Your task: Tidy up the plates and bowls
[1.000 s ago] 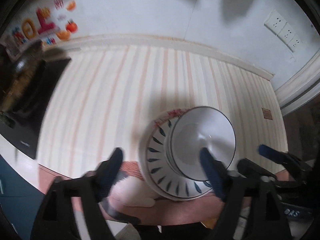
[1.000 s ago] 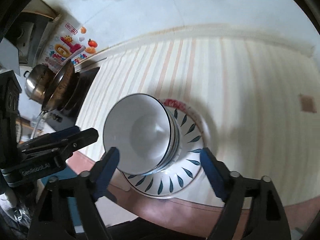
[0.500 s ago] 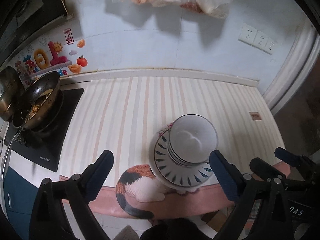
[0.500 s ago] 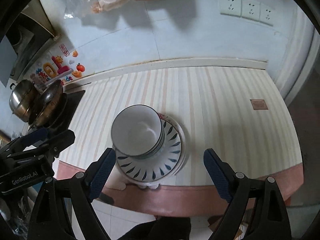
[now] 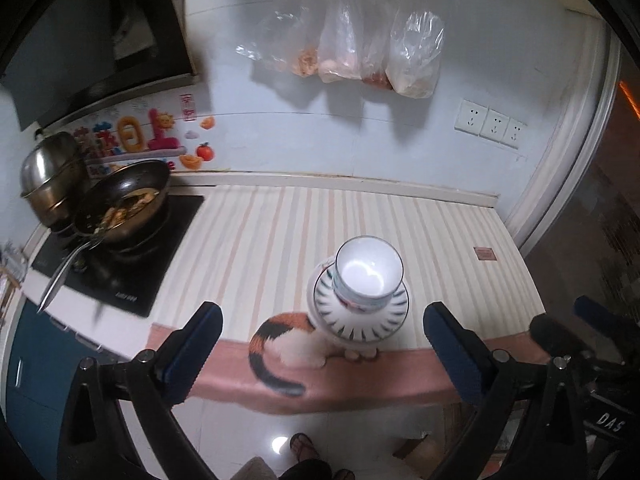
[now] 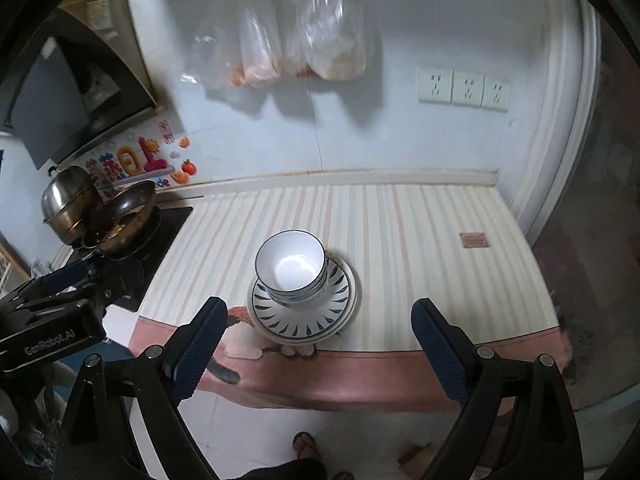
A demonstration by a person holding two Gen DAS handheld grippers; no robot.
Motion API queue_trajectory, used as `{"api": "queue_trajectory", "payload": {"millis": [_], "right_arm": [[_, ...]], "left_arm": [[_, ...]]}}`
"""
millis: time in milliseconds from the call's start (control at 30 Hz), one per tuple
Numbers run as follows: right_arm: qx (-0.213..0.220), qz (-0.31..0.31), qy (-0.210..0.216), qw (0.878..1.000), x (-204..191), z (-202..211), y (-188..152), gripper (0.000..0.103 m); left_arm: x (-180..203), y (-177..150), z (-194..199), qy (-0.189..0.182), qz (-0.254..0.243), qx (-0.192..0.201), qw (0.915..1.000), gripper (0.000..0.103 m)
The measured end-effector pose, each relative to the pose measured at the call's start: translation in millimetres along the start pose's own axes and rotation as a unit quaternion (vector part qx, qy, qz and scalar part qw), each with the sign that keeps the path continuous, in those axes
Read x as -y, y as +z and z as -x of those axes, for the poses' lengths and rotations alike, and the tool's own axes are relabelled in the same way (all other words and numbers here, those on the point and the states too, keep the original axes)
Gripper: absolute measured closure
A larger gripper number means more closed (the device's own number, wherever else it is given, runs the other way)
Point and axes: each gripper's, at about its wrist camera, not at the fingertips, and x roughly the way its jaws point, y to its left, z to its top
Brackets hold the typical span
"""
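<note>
Stacked white bowls with a thin dark rim sit on stacked plates with a blue leaf pattern, near the front edge of the striped counter. My left gripper hangs back from the counter, above the floor, its jaws still opening and nothing between them. My right gripper is likewise drawn back and high, jaws opening and empty. Each gripper shows at the other view's edge.
A calico cat picture marks the cloth's front edge beside the plates. At the left stand a black cooktop, a pan with food and a steel pot. Plastic bags hang on the wall. A person's sandalled feet show below.
Both grippers have pulled up and back from the stacked bowls and plates, which now look smaller and stay put. Both sets of jaws have widened.
</note>
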Motion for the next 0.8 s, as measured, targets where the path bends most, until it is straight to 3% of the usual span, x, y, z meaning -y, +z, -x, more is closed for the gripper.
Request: {"api": "queue_trajectory", "payload": {"millis": [333,800], "right_arm": [[0.017,0.019,0.008,1.000,-8,88,-51,0.006],[0.030,0.025,0.003,0.999,-4,134,-84,0.006]], "left_arm": [[8,-50,74,0.033,0.000,0.018,0.9993,0.000],[20,-81,113,0.041,-0.013,0.037,0.9984,0.000]]}}
